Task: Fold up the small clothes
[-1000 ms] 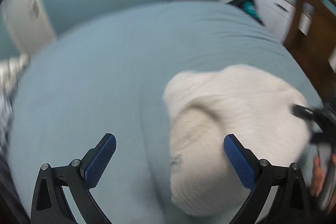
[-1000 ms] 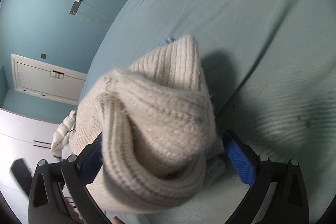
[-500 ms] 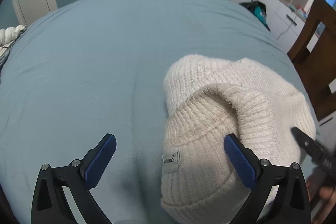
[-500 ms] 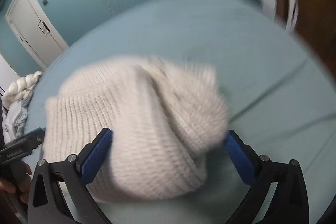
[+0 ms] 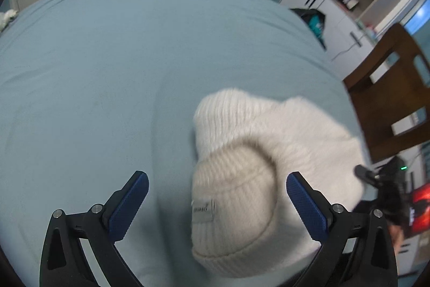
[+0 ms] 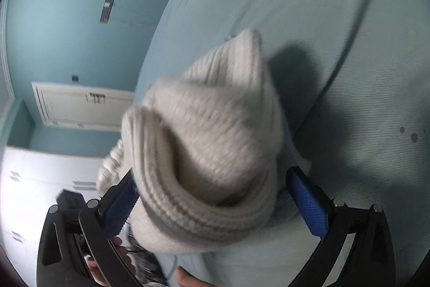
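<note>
A cream ribbed knit beanie (image 5: 242,179) lies on the light blue bed sheet (image 5: 107,71), its cuffed brim with a small label folded over toward me. My left gripper (image 5: 216,179) is open just above the sheet, and the brim sits between its blue pads, closer to the right one. In the right wrist view the beanie (image 6: 215,141) fills the middle, its crown pointing away. My right gripper (image 6: 212,176) is open around the brim end, and the knit hides part of its left finger. Both views are somewhat blurred.
A wooden chair (image 5: 389,98) stands at the bed's right edge, with white cabinets (image 5: 336,18) behind it. A white door (image 6: 80,104) and white drawers (image 6: 40,192) stand on the other side. A hand (image 6: 188,276) shows at the bottom.
The right wrist view has rolled from level to tilted, with the beanie still between its fingers. The left gripper's view has shifted slightly, and the beanie's brim looks more bunched.
</note>
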A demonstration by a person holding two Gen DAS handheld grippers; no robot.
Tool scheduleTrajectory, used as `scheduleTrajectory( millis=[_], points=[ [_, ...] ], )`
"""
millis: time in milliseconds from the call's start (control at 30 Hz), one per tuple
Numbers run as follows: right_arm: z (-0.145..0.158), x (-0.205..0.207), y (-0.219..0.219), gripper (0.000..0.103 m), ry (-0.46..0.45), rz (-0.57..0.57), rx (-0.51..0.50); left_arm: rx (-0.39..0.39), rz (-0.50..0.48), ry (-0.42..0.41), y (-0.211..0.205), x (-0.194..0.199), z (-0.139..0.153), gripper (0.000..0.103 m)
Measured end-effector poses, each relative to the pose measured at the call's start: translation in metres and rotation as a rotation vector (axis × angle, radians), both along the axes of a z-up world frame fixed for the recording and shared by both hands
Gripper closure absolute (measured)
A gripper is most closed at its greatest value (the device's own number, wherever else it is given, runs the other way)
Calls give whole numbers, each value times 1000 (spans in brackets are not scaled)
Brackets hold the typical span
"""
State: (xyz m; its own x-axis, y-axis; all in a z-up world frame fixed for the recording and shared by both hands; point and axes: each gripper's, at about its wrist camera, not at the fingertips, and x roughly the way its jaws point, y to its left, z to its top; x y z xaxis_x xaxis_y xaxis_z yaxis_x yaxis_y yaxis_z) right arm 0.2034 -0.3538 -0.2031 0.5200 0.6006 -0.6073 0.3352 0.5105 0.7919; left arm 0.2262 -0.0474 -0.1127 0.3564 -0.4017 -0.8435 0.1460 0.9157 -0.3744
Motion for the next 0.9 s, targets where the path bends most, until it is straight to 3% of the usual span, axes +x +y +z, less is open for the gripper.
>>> scheduleTrajectory(
  millis=[100,233,433,533,733,800,900],
  points=[
    [-16,9,-10,1,37,3,89,-46,-36,73,5,16,-14,0],
    [-46,9,-7,1,74,38,187,-122,-106,219,2,29,-55,0],
    [-78,25,-1,0,122,76,329,-439,-96,388,17,45,-101,0],
    [-81,25,-9,0,128,92,353,-592,-57,462,13,46,-129,0],
    [-65,6,-6,1,91,85,293,-588,-70,437,3,47,-126,0],
    [-55,6,0,1,76,103,257,-568,-94,385,1,46,-115,0],
    [-28,9,18,1,9,194,112,-529,-148,293,3,43,-89,0]
  ],
)
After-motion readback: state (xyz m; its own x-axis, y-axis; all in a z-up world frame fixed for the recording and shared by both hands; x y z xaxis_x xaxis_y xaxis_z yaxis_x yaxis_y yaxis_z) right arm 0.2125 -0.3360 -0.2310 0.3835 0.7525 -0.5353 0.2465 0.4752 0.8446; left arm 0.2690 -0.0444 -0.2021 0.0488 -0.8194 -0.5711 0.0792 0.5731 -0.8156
